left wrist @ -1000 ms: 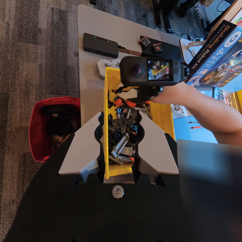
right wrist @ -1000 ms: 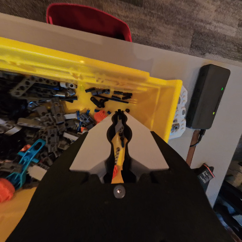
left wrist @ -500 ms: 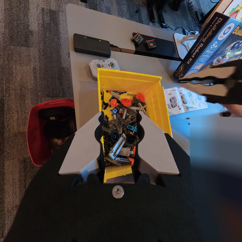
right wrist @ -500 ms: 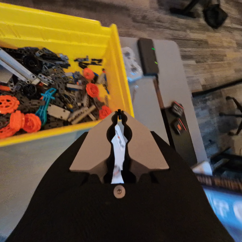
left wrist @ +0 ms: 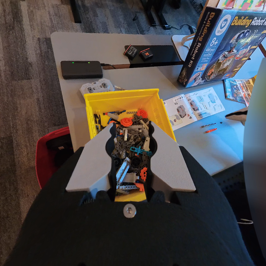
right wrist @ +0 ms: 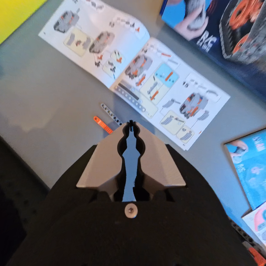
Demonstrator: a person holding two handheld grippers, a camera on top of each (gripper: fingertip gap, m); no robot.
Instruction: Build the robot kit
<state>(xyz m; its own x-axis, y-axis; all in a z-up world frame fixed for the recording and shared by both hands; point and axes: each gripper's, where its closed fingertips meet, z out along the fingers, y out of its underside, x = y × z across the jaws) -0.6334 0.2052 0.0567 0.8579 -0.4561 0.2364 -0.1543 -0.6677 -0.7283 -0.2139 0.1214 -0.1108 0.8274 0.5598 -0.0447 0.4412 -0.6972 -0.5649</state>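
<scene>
The small black pin (right wrist: 131, 126) sits pinched between the tips of our right gripper (right wrist: 131, 125), held above the grey table.

In the left wrist view, our left gripper (left wrist: 131, 125) hangs over the yellow bin (left wrist: 122, 97) with its fingers spread apart and nothing between them. The bin stands on the grey table (left wrist: 89, 43) and holds a heap of grey, black and orange building parts (left wrist: 129, 144). Behind it lie a white toothed part (left wrist: 97, 87) and a black box with green lights (left wrist: 81, 69). To the right, an open instruction booklet (left wrist: 192, 106) lies flat, with a dark perforated beam (left wrist: 208, 125) and an orange toothed strip (left wrist: 210, 130) on the table just below it. A large printed kit box (left wrist: 224, 46) stands upright at the far right. The floor is mottled grey carpet (left wrist: 28, 72), and a red bin (left wrist: 43, 155) sits on it beside the table.

In the right wrist view, which is blurred, we see the booklet (right wrist: 129, 64) spread ahead of the closed fingers, the grey beam (right wrist: 110, 113) and orange strip (right wrist: 102, 125) just left of the tips, a yellow corner of the bin (right wrist: 13, 15) top left, and the kit box (right wrist: 230, 28) top right.

Against half a second ago, our right gripper has left the bin's edge and now faces the booklet, gripping the pin as before. Our left gripper remains open over the bin, though its view has swung to show more table.
</scene>
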